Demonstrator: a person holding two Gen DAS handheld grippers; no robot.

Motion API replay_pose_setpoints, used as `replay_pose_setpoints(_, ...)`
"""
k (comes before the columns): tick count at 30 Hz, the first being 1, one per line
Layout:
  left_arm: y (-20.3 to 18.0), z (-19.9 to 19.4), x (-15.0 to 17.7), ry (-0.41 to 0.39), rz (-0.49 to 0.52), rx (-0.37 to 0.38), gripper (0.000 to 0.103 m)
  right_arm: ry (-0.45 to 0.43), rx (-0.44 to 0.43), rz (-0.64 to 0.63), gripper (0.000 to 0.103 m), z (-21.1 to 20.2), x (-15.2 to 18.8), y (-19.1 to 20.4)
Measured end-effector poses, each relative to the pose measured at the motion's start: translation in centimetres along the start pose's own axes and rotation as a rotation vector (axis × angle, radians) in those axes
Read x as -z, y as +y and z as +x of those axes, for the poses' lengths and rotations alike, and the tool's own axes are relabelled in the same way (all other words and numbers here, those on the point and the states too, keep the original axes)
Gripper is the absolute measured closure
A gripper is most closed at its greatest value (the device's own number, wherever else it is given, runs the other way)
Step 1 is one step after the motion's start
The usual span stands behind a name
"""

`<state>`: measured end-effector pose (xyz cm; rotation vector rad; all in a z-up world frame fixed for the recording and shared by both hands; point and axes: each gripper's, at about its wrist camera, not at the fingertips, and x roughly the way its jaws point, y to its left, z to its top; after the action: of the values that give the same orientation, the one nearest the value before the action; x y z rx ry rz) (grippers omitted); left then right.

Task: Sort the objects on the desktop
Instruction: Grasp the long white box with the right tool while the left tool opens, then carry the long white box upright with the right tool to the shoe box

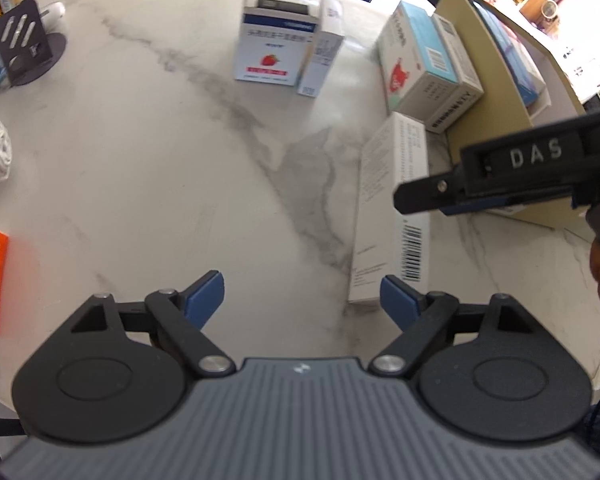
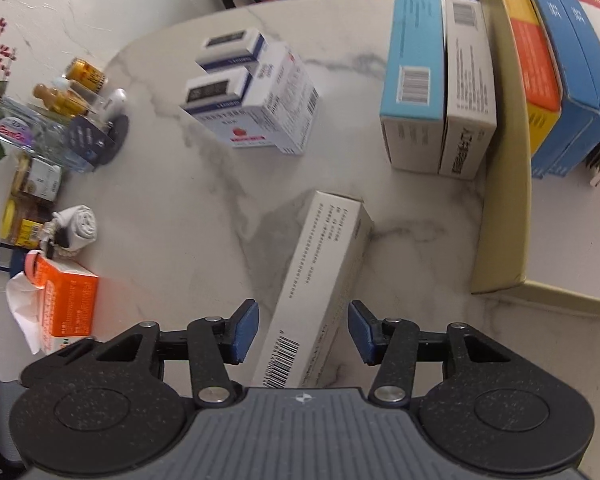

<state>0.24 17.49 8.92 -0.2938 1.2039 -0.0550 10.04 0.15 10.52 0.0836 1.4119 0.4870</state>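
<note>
**Marble desk, one long carton between the jaws**

Marble tabletop [image 2: 148, 208], veined grey, fills both wrist views as I work the rig remotely. My right gripper [image 2: 303, 330] hangs with its blue pads parted on either side of the long white carton [image 2: 320, 280], neither pad pressing it. My left gripper [image 1: 302, 300] stands wide and empty just left of that carton's barcode end. Beyond the carton's far end stand a light-blue box [image 2: 414, 80] and a white box [image 2: 470, 92] against the beige tray [image 2: 500, 160], which lies to the carton's right; a strawberry-printed box [image 2: 260, 120] sits further left. I judge the carton light, stiff along its length but crushable across the faces, best pinched across its narrow width near the middle.
</note>
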Motion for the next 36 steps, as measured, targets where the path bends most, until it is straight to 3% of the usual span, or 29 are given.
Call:
replay_pose_setpoints(10,1.5,-0.3,0.3,-0.005,-0.046,-0.025,0.014,0.022,0.036,0.013,0.049,1.5,0.0,0.4)
replay_pose_setpoints(12,1.7,-0.4,0.4,-0.007,-0.052,-0.028,0.013,0.023,0.048,0.006,0.051,1.8,0.1,0.5)
replay_pose_setpoints(14,1.9,-0.4,0.5,-0.007,-0.059,-0.031,0.013,0.027,0.049,0.002,0.061,2.1,0.2,0.5)
replay_pose_setpoints(26,1.9,0.0,0.3,-0.005,-0.060,-0.033,0.013,0.015,0.046,-0.007,0.071,1.5,0.1,0.4)
replay_pose_setpoints(36,1.5,0.1,-0.2,-0.006,-0.049,-0.033,0.012,-0.023,0.022,0.009,0.071,0.1,-0.3,-0.1)
